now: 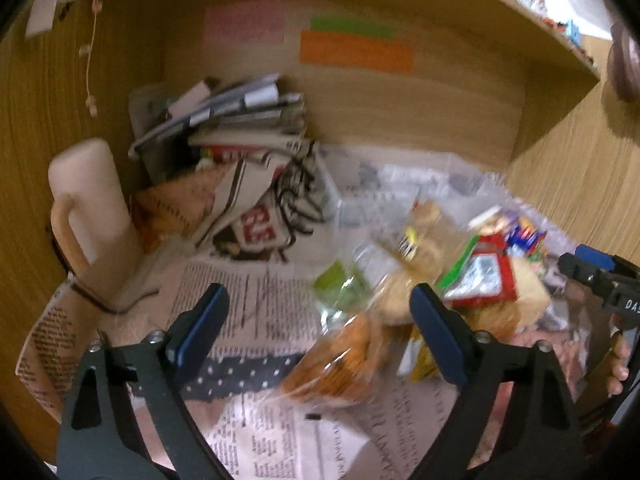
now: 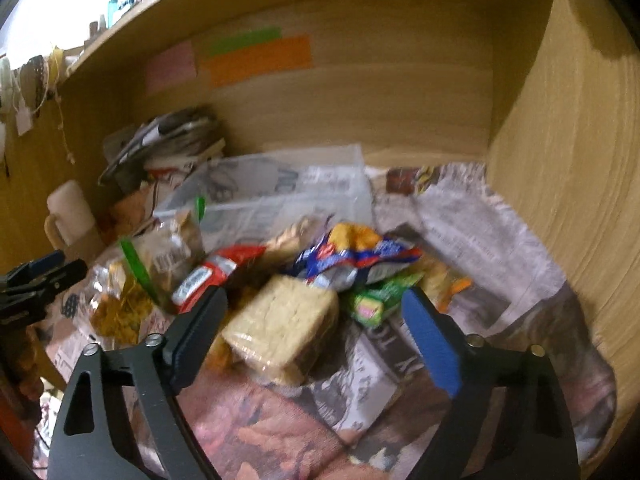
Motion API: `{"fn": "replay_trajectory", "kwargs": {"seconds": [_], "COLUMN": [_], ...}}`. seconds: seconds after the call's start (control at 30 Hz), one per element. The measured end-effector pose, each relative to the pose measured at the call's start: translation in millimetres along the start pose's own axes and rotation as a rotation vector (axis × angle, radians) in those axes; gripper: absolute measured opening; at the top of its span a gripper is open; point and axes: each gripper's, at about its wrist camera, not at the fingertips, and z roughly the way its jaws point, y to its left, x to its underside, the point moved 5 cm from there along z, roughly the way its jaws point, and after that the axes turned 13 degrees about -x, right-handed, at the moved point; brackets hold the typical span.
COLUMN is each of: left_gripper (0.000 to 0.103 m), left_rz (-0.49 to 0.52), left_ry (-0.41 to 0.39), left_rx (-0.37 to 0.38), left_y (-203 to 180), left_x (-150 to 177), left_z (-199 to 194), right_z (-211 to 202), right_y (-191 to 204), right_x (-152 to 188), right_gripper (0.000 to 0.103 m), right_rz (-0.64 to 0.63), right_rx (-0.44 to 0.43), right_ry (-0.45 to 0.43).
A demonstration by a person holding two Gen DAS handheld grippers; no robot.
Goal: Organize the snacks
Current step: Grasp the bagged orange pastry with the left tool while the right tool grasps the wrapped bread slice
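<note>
Both tongs, left tongs (image 1: 320, 316) and right tongs (image 2: 316, 320), hang spread and empty over the snack pile (image 2: 280, 280); choosing a first packet seems next, likely the noodle block (image 2: 280, 324).

home cupboard shelf: newspaper lining (image 2: 472, 224), book pile (image 1: 240, 120), snack packets (image 2: 304, 280).

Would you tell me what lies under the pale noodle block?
The noodle block rests on newspaper lining the shelf, overlapping orange snack bags at its left. Anything directly beneath is hidden.
</note>
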Motion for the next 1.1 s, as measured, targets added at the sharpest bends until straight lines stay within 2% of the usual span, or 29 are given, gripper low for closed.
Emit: {"fn": "replay_trajectory", "kwargs": {"seconds": [0.2, 0.27, 0.53, 0.63, 0.8, 0.97, 1.0, 1.1], "left_gripper": [0.089, 0.089, 0.088, 0.079, 0.053, 0.051, 0.051, 0.050], "left_rz": [0.036, 0.040, 0.072, 0.056, 0.058, 0.046, 0.032, 0.022], "left_ry": [0.046, 0.062, 0.104, 0.124, 0.163, 0.152, 0.145, 0.139], "left_rx": [0.002, 0.024, 0.073, 0.108, 0.099, 0.091, 0.063, 0.051], "left_y": [0.8, -1.2, -14.0, -13.3, -11.6, -7.9, -6.5, -3.0], "left_x": [16.5, 21.3, 32.2, 33.7, 39.5, 37.8, 36.7, 33.2], "left_z": [10.5, 14.6, 31.2, 36.5, 46.9, 49.0, 50.1, 52.8], "right_z": [14.5, 19.6, 42.8, 48.5, 58.0, 60.8, 60.6, 56.2], "right_y": [3.1, 3.7, 4.5, 3.7, 1.0, -4.8, -5.7, -9.2], "right_x": [9.2, 11.7, 16.0, 13.6, 12.7, 14.8, 15.5, 18.6], "right_gripper": [0.076, 0.068, 0.066, 0.068, 0.073, 0.074, 0.074, 0.074], "right_rz": [0.029, 0.047, 0.072, 0.076, 0.085, 0.123, 0.131, 0.141], "right_rx": [-0.046, -0.063, -0.084, -0.068, -0.046, -0.064, -0.068, -0.067], "right_ry": [0.052, 0.071, 0.133, 0.140, 0.162, 0.173, 0.175, 0.181]}}
